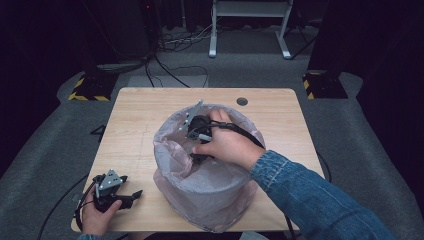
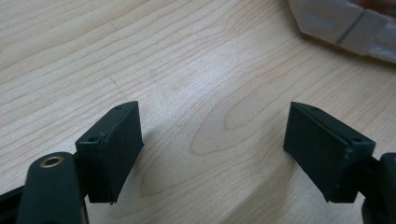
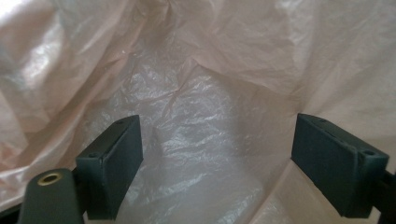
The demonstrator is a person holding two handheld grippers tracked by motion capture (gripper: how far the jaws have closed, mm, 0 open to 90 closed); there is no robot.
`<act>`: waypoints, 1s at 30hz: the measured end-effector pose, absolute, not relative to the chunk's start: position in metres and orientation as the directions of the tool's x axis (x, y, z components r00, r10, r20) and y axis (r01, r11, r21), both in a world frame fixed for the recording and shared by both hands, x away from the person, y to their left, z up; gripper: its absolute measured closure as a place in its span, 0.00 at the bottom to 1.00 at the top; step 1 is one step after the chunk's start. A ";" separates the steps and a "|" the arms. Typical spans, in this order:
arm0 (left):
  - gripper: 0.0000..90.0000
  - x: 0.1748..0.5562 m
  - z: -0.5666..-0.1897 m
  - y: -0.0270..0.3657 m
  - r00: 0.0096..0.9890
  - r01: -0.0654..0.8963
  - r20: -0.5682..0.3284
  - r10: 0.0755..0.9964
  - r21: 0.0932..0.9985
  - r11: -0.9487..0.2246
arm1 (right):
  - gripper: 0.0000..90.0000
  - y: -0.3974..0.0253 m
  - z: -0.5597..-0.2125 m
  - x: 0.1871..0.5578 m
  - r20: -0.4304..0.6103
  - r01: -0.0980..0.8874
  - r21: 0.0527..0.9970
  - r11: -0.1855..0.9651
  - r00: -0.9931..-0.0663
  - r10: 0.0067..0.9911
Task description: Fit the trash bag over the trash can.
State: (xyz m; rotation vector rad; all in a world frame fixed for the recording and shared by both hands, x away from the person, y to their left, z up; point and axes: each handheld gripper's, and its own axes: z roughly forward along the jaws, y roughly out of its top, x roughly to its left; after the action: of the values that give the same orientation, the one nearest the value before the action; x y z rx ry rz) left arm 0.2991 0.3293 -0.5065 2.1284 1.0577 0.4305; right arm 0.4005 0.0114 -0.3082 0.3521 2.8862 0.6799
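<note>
Translucent pinkish plastic bag liner (image 1: 210,192) already drapes over round bin mid-table; right gripper (image 3: 217,172) is down inside it, jaws apart, holding nothing. Left gripper (image 2: 212,156), jaws apart, idles left of bin. Pressing liner in remains, likely.

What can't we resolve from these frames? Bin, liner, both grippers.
- Bin body: high view, wrapped by the pink liner, so its material can't be told.
- Bin floor: high view, blocked by the person's right hand and the right hand-held gripper; right gripper view shows crumpled liner over it.
- Right hand-held gripper's jaws: high view, hidden below the rim.
- Left hand-held gripper body: left gripper view, cut off by the bottom edge.
</note>
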 end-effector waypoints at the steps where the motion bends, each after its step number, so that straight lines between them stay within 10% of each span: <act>1: 0.22 0.299 -0.506 0.329 0.609 0.556 -0.016 0.793 0.722 -0.413 | 0.18 0.012 -0.310 0.401 -0.093 0.195 0.447 0.873 -0.960 0.263; 30: 0.21 0.299 -0.506 0.329 0.611 0.553 -0.011 0.791 0.721 -0.417 | 0.17 0.016 -0.350 0.402 -0.036 0.248 0.302 0.921 -0.962 0.271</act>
State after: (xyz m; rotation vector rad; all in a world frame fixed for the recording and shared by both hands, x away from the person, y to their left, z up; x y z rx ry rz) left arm 0.2993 0.3294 -0.5064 2.1324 1.0529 0.4354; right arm 0.4020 0.0157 -0.3503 0.4064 3.0031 0.4565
